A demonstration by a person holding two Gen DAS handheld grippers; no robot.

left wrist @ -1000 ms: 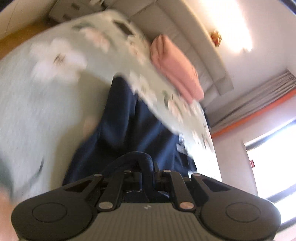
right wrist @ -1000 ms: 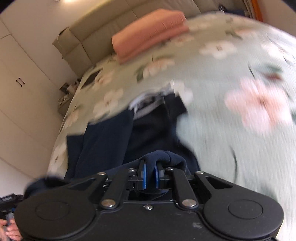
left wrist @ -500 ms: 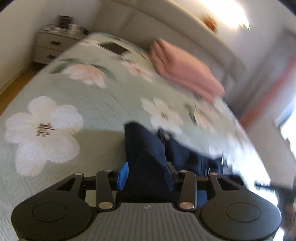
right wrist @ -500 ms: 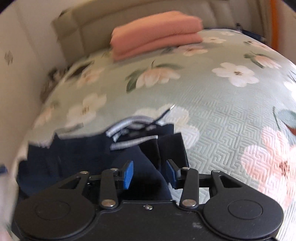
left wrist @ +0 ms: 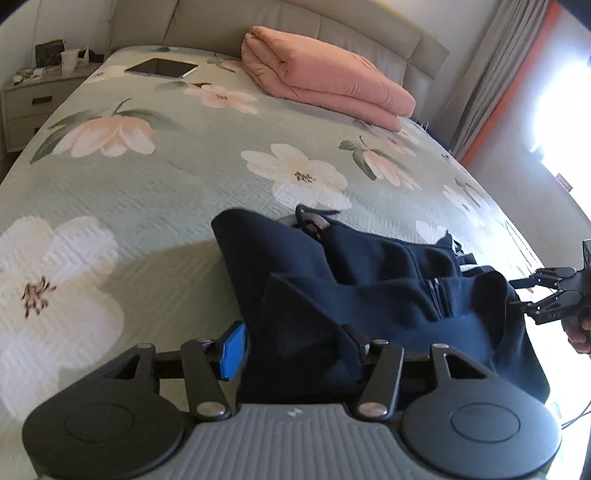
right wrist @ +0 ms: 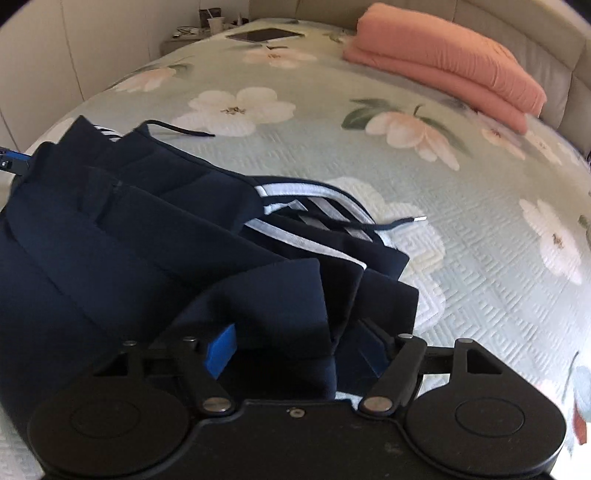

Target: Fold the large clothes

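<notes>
A navy garment with white stripes and a dark drawstring lies bunched in folds on the flowered bed cover. My left gripper is low over its near left end. Its jaws are opening, with a loose fold of cloth standing between the blue pads. In the right wrist view the garment fills the left half. My right gripper is over its near right end, jaws opening wide, and a fold sits between the pads without being pinched. The right gripper also shows at the right edge of the left wrist view, held by a hand.
A folded pink blanket lies near the padded headboard, with a tablet on the cover to its left. A nightstand with small items stands beside the bed at far left. Curtains hang at the right.
Both grippers were shut on folds of the navy garment and have since opened. Both hands came down toward the bed and rolled level, and the garment now rests on the cover.
</notes>
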